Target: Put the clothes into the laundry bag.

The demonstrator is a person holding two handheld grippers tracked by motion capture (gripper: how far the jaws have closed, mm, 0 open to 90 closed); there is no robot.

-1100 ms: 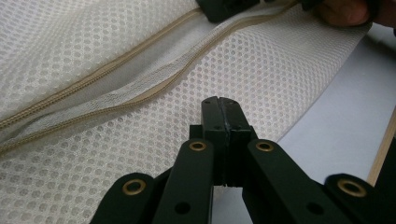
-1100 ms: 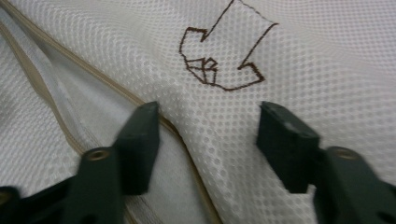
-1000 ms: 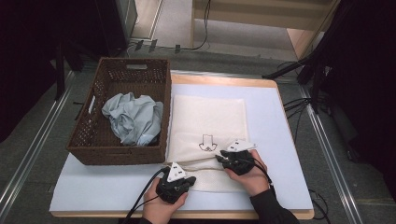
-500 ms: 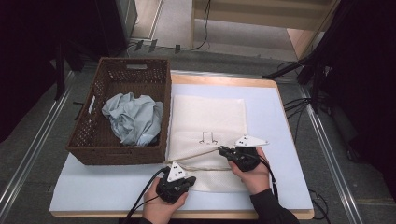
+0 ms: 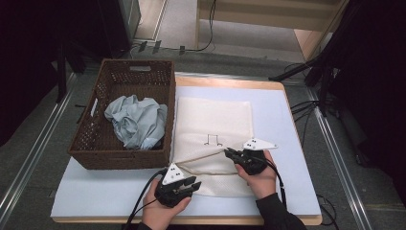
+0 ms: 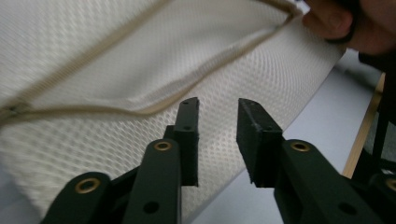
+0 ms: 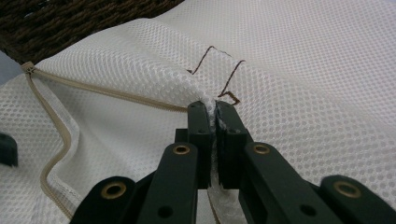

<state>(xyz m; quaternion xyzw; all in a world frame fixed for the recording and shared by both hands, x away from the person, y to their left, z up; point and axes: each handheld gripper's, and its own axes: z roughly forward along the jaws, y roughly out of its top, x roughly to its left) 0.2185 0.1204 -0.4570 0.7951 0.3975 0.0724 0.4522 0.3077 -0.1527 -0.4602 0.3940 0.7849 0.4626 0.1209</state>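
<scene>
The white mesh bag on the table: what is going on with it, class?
A person works a white mesh laundry bag with two hand-held grippers. The right gripper is shut on the upper layer by the zipper, lifting the mouth open. The left gripper, jaws just opened with nothing between them, sits at the bag's near edge. A crumpled blue garment waits in the wicker basket.

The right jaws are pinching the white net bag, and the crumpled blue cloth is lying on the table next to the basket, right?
Not quite. The right gripper does pinch the white net bag, but the crumpled blue cloth lies inside the basket, not on the table beside it. The high view shows this.
</scene>
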